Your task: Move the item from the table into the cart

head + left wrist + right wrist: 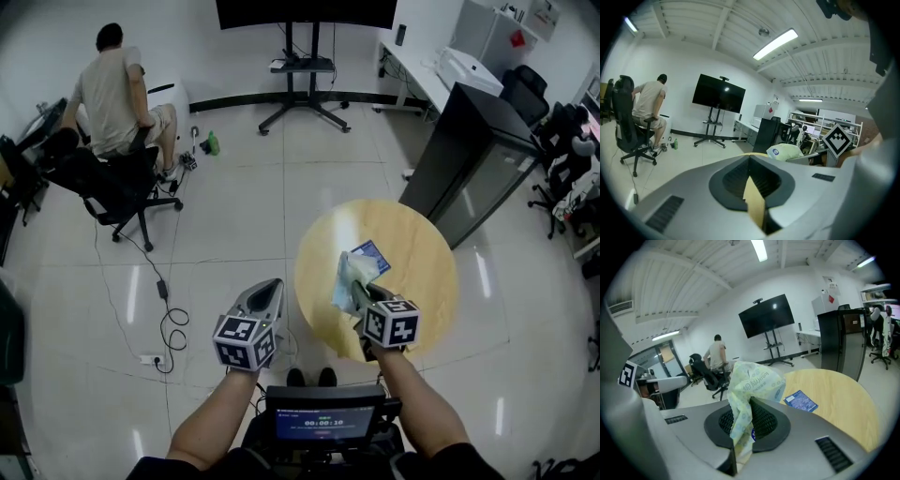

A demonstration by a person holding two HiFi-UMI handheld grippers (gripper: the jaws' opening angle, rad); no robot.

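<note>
My right gripper [356, 292] [743, 416] is shut on a pale yellow-green plastic packet [345, 272] [754, 380] and holds it in the air over the round wooden table [417, 253] [839, 399]. The packet bulges above the jaws and a strip hangs down between them. A flat blue packet [371, 255] [800, 401] lies on the table beyond it. My left gripper [270, 287] [750, 165] hangs over the floor left of the table, its tips together; a tan sliver shows in the narrow slit behind them. The left gripper view also catches the held packet [787, 151]. No cart shows.
A person [117, 89] sits on an office chair at the far left. Cables and a power strip [155, 358] trail over the white floor. A TV stand [305, 66] is at the back; a black cabinet [473, 155] rises behind the table. A black device with a screen [323, 417] is below.
</note>
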